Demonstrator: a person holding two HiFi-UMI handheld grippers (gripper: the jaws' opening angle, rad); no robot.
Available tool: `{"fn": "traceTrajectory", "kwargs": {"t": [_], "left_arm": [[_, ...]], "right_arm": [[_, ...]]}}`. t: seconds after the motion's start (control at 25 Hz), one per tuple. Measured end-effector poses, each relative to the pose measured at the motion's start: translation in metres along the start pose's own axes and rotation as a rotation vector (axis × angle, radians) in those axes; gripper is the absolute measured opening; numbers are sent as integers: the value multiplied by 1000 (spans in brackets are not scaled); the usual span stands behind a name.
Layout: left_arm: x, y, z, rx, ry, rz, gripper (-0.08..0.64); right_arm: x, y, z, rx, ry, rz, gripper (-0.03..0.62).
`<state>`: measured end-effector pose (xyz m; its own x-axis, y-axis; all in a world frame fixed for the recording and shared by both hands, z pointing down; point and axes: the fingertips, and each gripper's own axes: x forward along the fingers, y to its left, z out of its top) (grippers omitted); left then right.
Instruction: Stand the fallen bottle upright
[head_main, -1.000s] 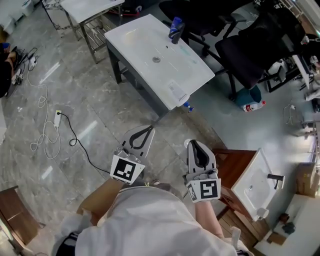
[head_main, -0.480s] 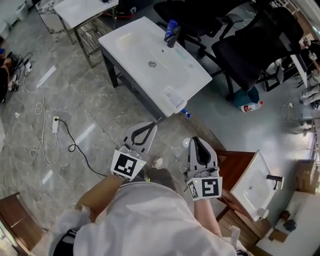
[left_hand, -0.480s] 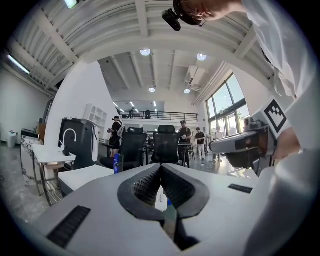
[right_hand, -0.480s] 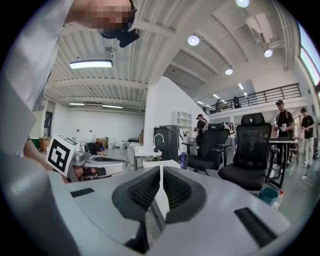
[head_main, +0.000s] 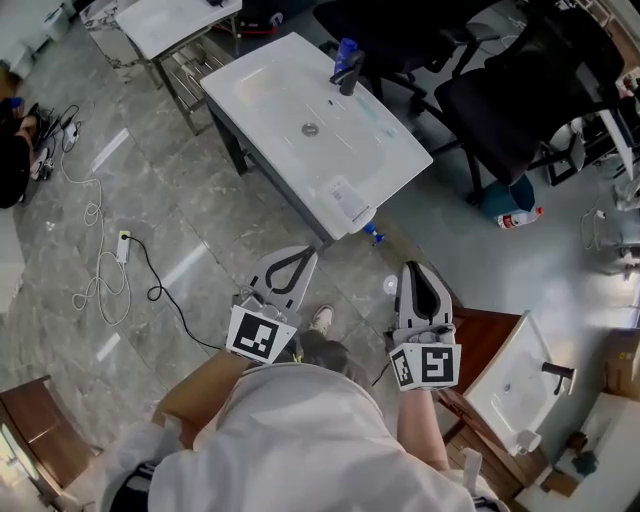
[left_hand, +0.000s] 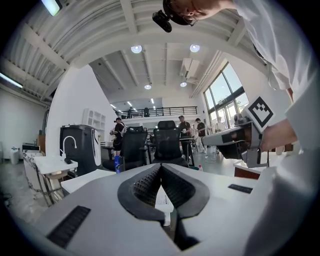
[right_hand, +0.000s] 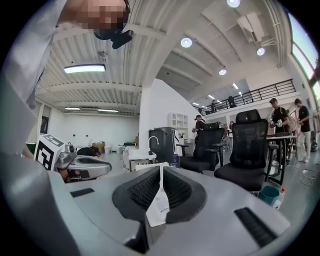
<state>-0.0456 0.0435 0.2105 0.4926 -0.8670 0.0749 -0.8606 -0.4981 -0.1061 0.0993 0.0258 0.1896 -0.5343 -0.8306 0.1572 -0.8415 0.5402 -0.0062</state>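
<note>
The grey marble floor (head_main: 180, 200) fills most of the head view. A white counter (head_main: 265, 95) with a sunken basin stands on a dark frame at the upper middle. 2 black office chairs (head_main: 520, 110) stand beyond its right side. The person's white top (head_main: 300, 440) fills the bottom of that view. A second white basin (head_main: 505, 385) sits on a wooden stand at the lower right.

The left gripper (head_main: 306, 254) is held over the floor and points toward the near corner of the counter. Its fingers (left_hand: 145, 185) are pressed together at the tips with nothing between them. The right gripper (head_main: 418, 268) is beside it, well apart, aimed the same way. Its fingers (right_hand: 177, 187) also meet at the tips and grip nothing.

A teal bucket (head_main: 520, 192) stands on the floor below the chairs. Just beside it is a white bottle with a red cap (head_main: 522, 216). A blue bottle (head_main: 346, 50) is at the far edge of the counter, touching a black tap (head_main: 350, 78); in the left gripper view it looks upright.

A small blue bottle (head_main: 375, 237) is on the floor just beside the counter's near corner, ahead of both grippers and between their lines of aim. It seems to lie on its side, but it is too small to tell surely.
</note>
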Motion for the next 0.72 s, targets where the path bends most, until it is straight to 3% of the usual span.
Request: {"fn": "traceTrajectory", "kwargs": {"t": [0.36,0.72], "left_arm": [[33,-13,-15,134,61,-12,18],[60,-10,-60,159,146,-18,20]], "right_arm": [[3,-19,-26,39,32,2,46],[14,-28,-59,76,63,23,46]]}}
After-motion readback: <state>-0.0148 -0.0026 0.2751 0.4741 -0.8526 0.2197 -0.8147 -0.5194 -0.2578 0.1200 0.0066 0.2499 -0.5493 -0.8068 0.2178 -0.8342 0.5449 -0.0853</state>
